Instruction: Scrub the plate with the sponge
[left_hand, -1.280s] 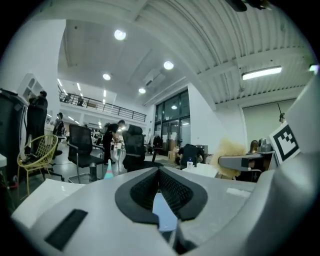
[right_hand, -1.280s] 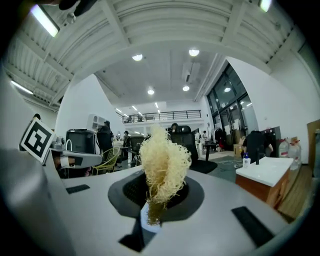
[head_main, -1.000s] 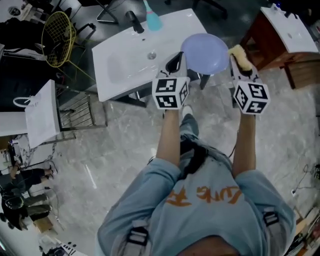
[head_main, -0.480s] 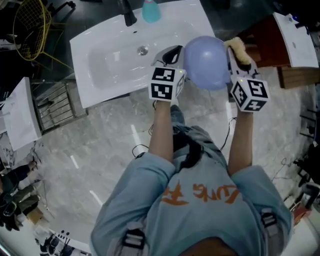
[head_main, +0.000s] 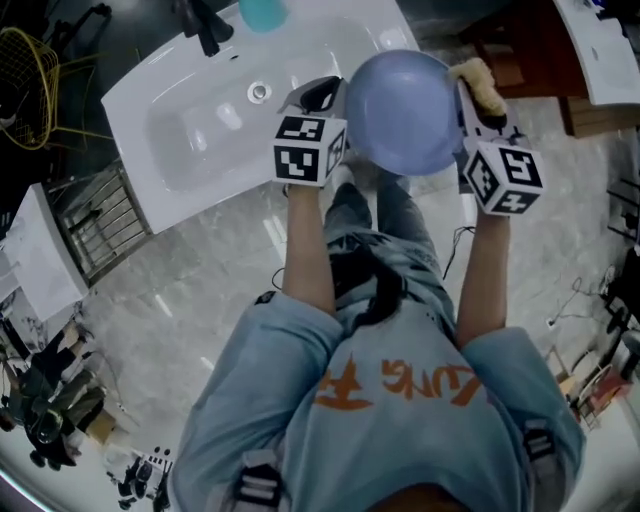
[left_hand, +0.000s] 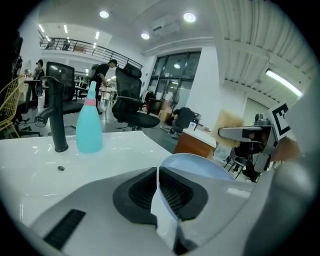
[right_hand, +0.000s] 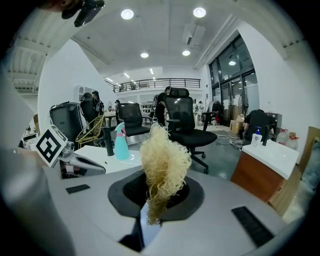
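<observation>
A pale blue plate (head_main: 405, 110) hangs tilted in the air by the sink's right end. My left gripper (head_main: 325, 92) is shut on its left rim; in the left gripper view the pads (left_hand: 172, 192) pinch the plate (left_hand: 200, 167) edge. My right gripper (head_main: 478, 100) stands just right of the plate, shut on a yellow fibrous sponge (head_main: 480, 85). In the right gripper view the sponge (right_hand: 162, 162) sticks up from the shut jaws (right_hand: 152, 200). The sponge is close to the plate's right rim; whether they touch I cannot tell.
A white sink basin (head_main: 190, 130) lies to the left, with a black faucet (head_main: 205, 25) and a teal bottle (head_main: 262, 12) at its back. A wooden cabinet with a white top (head_main: 600, 50) stands at the right. Marble floor lies below.
Both grippers have come down and nearer the sink's right end, carrying the plate and the sponge along. The plate looks larger and sits closer between the two grippers.
</observation>
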